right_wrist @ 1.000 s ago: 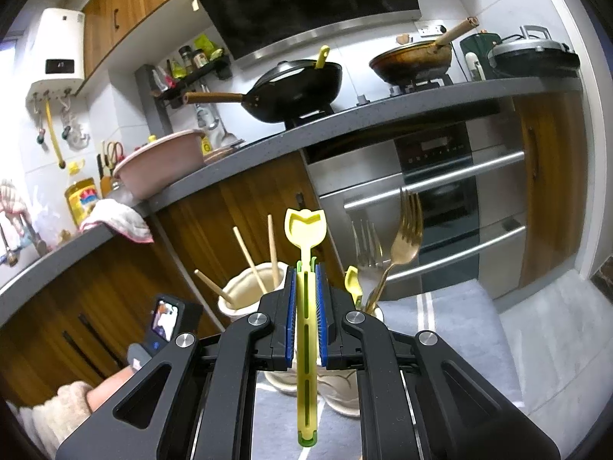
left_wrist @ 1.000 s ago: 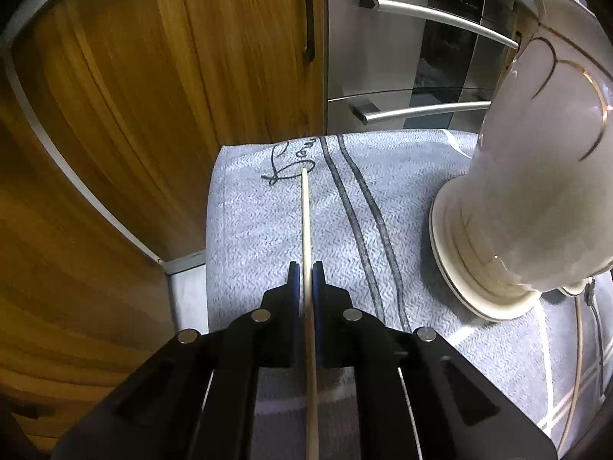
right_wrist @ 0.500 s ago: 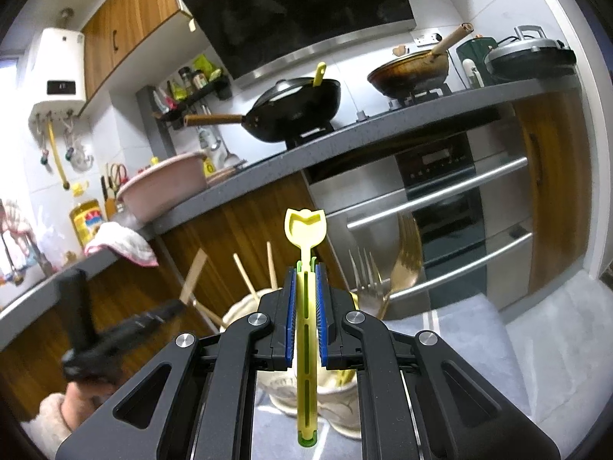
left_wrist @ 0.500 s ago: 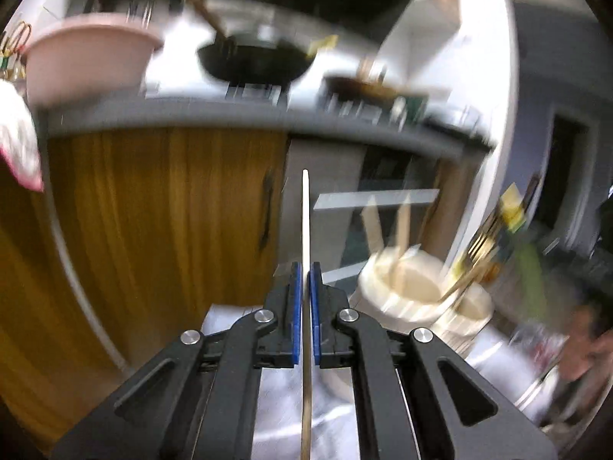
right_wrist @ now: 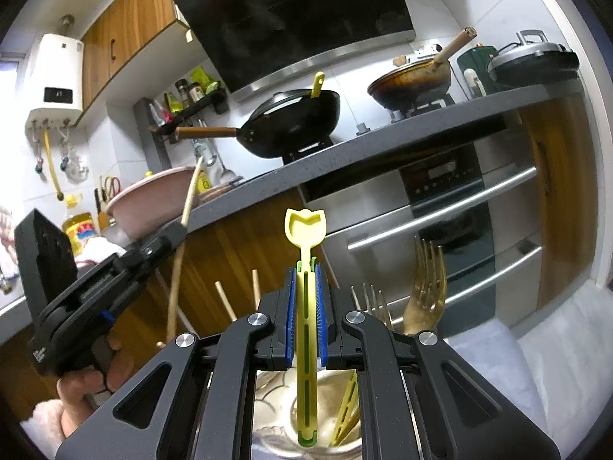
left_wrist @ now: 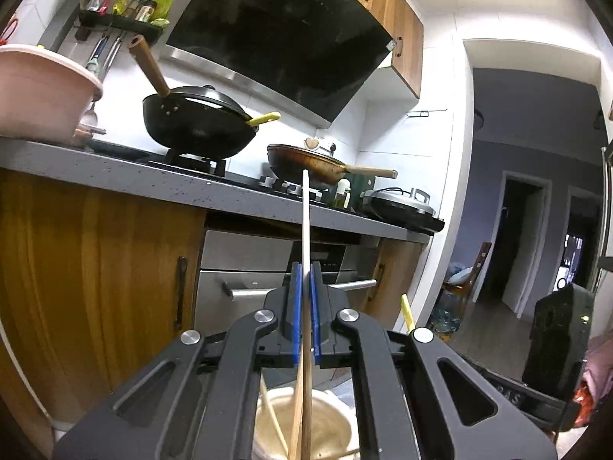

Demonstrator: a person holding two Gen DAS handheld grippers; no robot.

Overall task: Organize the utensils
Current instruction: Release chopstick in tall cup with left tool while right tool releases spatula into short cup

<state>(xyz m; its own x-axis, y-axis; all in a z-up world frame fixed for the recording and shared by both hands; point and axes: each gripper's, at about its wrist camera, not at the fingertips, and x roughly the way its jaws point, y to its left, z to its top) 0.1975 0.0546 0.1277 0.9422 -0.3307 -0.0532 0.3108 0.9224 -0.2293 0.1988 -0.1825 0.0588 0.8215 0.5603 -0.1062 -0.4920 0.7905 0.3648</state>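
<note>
Kitchen: two woks [left_wrist: 197, 124], two holders [right_wrist: 306, 414].

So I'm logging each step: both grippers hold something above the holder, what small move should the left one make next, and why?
Probably lower it. The left gripper is shut on a wooden chopstick standing nearly upright, its lower end over the cream holder where other chopsticks stand. The right gripper, shut on the yellow spoon, hangs over the compartment beside it.

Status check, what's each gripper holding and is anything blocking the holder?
Left gripper shut on chopstick, above the holder. Right gripper shut on yellow utensil. Holder already crowded: chopsticks, gold forks.
</note>
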